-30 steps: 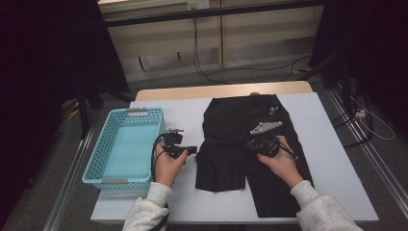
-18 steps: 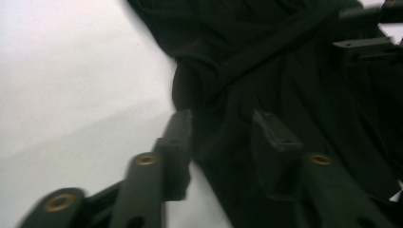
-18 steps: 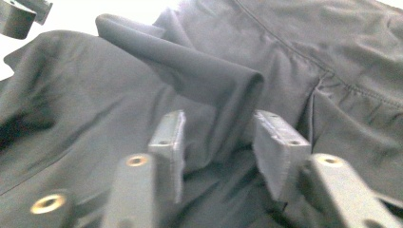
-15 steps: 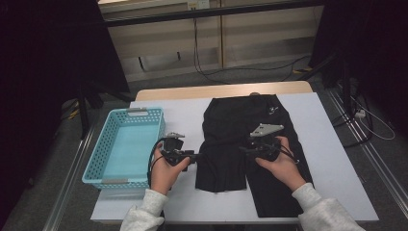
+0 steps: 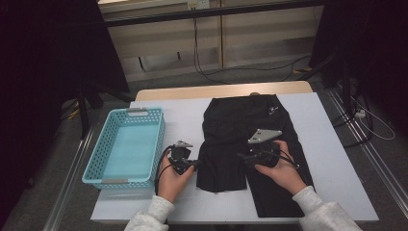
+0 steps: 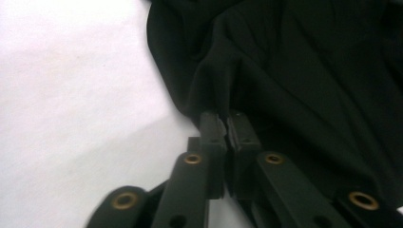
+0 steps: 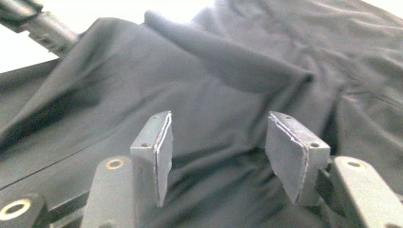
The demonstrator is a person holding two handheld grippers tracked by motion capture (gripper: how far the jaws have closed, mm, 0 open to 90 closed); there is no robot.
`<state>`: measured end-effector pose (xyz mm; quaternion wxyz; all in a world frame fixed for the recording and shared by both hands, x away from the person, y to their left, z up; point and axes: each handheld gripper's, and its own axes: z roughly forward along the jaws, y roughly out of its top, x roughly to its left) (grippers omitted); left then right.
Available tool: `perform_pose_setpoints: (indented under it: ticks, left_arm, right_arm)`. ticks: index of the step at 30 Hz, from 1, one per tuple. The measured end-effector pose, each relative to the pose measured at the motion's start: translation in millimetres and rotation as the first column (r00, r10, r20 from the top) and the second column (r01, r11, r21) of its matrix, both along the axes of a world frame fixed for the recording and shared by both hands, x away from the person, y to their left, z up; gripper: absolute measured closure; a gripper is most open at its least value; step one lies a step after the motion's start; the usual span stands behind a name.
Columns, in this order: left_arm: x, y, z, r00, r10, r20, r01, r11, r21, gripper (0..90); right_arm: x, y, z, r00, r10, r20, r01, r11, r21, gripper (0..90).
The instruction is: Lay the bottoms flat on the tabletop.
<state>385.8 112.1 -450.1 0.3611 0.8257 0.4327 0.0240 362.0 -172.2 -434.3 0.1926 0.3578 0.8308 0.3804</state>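
Black fabric, a pair of shorts (image 5: 245, 144), is lying spread flat on the white table (image 5: 332, 144), its waist toward the far edge and its two legs pointing at the person. The left gripper (image 5: 195, 164) is sitting at the outer edge of the left leg, and in the left gripper view its jaws are pressing together on a raised fold of the shorts (image 6: 285, 71) right at the hem, having just been closing on it. The right gripper (image 5: 240, 156) is resting over the middle of the garment, between the two legs; in the right gripper view its jaws are standing apart above the wrinkled cloth (image 7: 228, 80) with nothing pinched between them, having just been opening. A light blue plastic basket (image 5: 91, 166) is standing on the table just beside the left hand (image 5: 173, 180).
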Motion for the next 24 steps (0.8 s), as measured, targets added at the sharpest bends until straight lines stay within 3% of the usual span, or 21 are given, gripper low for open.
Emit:
perform_pose_setpoints:
  ticks: [4,8,10,16,20,24]
  left_arm:
    - [3.5,4.7,9.9,0.9999,0.007,-0.015,-0.008,0.9974,-0.072,88.3]
    - [6.5,14.6,18.4,0.9988,0.032,-0.037,-0.036,0.9946,-0.097,88.2]
    - [7.8,18.8,20.2,0.9981,0.048,-0.039,-0.052,0.9942,-0.095,88.3]
    - [12.4,28.8,23.4,0.9947,0.100,-0.023,-0.102,0.9917,-0.079,88.3]
    - [15.6,26.2,21.2,0.9942,0.107,0.007,-0.106,0.9923,-0.063,87.7]
    - [15.9,22.3,15.3,0.9953,0.097,0.005,-0.097,0.9945,-0.040,72.1]
  right_arm:
    - [-3.6,5.9,-4.4,0.9995,0.030,-0.011,-0.030,0.9994,-0.018,42.3]
    - [-6.2,12.2,-16.4,0.9972,0.065,-0.037,-0.067,0.9957,-0.064,44.4]
    - [-7.0,15.7,-22.0,0.9959,0.078,-0.046,-0.082,0.9913,-0.103,46.0]
    - [-5.0,11.4,-23.8,0.9956,0.069,-0.064,-0.073,0.9952,-0.065,46.8]
    - [-4.7,7.0,-22.8,0.9974,0.045,-0.057,-0.050,0.9953,-0.083,46.8]
    - [-4.3,2.1,-21.9,0.9987,0.016,-0.049,-0.021,0.9946,-0.102,46.5]
